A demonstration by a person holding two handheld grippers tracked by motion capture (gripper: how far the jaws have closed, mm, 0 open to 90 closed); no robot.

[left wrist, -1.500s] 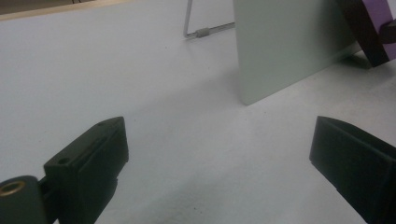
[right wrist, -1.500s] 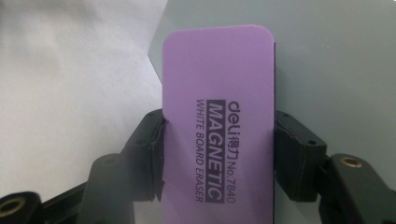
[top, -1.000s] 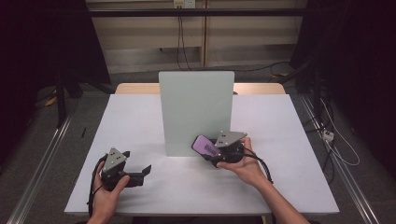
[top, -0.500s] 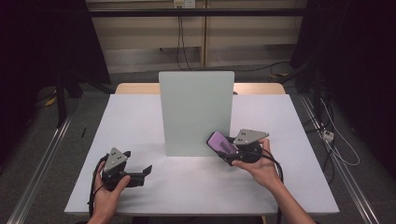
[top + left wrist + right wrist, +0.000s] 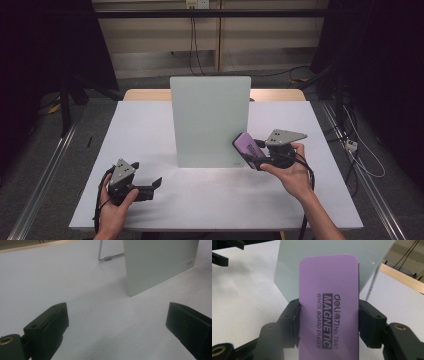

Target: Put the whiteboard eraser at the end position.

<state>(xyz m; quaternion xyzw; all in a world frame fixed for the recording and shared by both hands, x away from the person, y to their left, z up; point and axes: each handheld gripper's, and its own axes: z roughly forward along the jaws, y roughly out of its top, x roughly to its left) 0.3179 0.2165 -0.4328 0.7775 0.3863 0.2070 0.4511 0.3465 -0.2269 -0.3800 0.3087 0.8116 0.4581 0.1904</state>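
- The right tongs [image 5: 248,150] are clenched on the purple eraser [image 5: 245,145]; the right gripper view shows both jaws pressed against the long sides of the eraser [image 5: 328,307], whose printed label reads as a magnetic whiteboard eraser.
- Over the last second the eraser has moved rightward and up, away from the foot of the whiteboard [image 5: 210,120]; it now hangs raised off the table [image 5: 150,130], just beside the whiteboard's lower right corner.
- Its flat purple face tilts upward, away from the whiteboard, not against it.
- The left tongs [image 5: 150,186] have stayed put, released and wide, low on the table left of and in front of the whiteboard [image 5: 160,262], grasping nothing.
- My reading: the eraser is lifted clear, ready to meet the whiteboard's face, though it would need turning pad-first.
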